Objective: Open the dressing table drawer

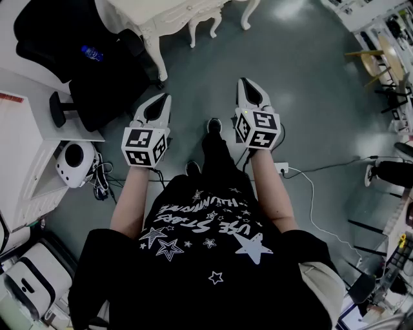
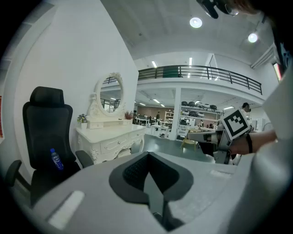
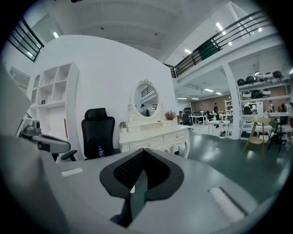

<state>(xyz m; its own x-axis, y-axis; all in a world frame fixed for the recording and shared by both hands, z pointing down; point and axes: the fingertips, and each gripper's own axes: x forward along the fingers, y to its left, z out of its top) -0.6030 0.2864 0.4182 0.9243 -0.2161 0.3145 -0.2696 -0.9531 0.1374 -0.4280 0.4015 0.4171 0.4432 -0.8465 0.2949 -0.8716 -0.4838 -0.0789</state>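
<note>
The white dressing table (image 1: 169, 14) stands ahead of me at the top of the head view, with only its top edge and curved legs showing. In the left gripper view the dressing table (image 2: 114, 139) carries an oval mirror (image 2: 111, 93), and its drawer fronts (image 2: 112, 145) are shut. The right gripper view shows the same dressing table (image 3: 153, 136) with knobbed drawers (image 3: 170, 136). My left gripper (image 1: 167, 97) and right gripper (image 1: 244, 82) are held side by side in the air over the floor, well short of the table. Both are shut and hold nothing.
A black office chair (image 1: 97, 71) with a blue bottle (image 1: 92, 53) on its seat stands left of the dressing table. A white device (image 1: 74, 161) and cables lie on the floor at left, and a power strip (image 1: 282, 169) at right. White shelves (image 3: 50, 100) line the wall.
</note>
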